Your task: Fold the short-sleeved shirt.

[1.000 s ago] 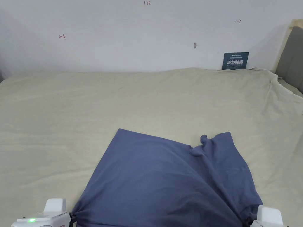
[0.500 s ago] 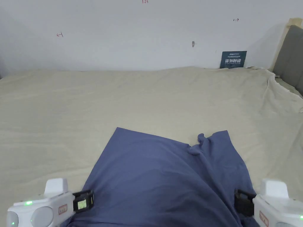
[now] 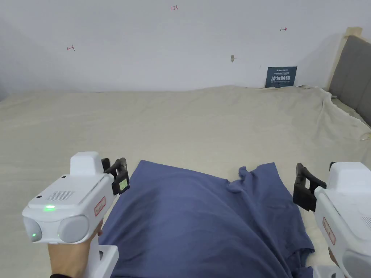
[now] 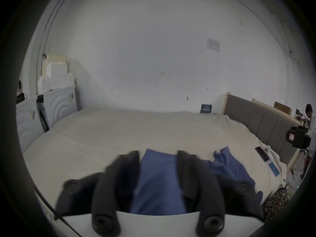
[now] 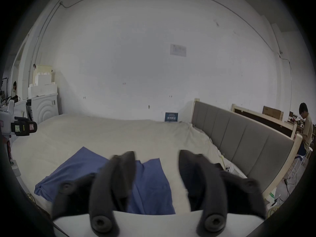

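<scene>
The blue shirt (image 3: 203, 224) lies spread in the lower centre of the head view, on the bed (image 3: 181, 123), with a bunched lump at its far edge and creases running toward the lower right. The left gripper (image 3: 121, 177) at lower left and the right gripper (image 3: 302, 188) at lower right both hang above the cloth's sides, jaws spread wide and holding nothing. This looks like a pause between folds. The next move likely calls for flattening the lump, then pinching two edges together. Count: one shirt, two grippers, one bed, one dark sign (image 3: 281, 76) by the wall.
</scene>
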Motion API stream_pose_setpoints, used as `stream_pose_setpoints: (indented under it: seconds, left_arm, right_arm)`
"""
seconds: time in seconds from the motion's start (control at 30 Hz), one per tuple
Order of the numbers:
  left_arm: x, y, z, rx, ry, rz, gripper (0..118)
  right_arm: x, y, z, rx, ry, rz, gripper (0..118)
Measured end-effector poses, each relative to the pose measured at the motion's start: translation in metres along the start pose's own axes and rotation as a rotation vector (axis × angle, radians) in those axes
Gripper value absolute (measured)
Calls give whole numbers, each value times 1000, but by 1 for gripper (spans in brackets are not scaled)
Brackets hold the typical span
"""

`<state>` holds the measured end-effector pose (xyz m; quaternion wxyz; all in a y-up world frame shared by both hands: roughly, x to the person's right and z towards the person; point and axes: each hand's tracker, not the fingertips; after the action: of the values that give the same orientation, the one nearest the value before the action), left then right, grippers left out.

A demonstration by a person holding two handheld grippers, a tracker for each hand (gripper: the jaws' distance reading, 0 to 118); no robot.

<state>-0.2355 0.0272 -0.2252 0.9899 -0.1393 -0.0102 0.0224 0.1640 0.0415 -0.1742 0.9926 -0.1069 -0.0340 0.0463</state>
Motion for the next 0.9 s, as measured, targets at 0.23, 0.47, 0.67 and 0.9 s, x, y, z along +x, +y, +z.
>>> stream_pose_setpoints:
  seconds: [0.23, 0.47, 0.67, 0.9]
  left_arm:
    - [17, -4, -18, 33, -17, -13, 0]
    - [14, 0, -65, -46, -47, -21, 0]
    - [-7, 5, -154, -230, -75, -5, 0]
    - [-32, 4, -279, -494, -53, 60, 26]
  right_arm:
    - [0, 0, -8, 28, -6, -13, 0]
    - [6, -3, -35, -2, -6, -18, 0]
    - [8, -4, -75, -33, -7, -11, 0]
    - [10, -13, -129, -81, -22, -8, 0]
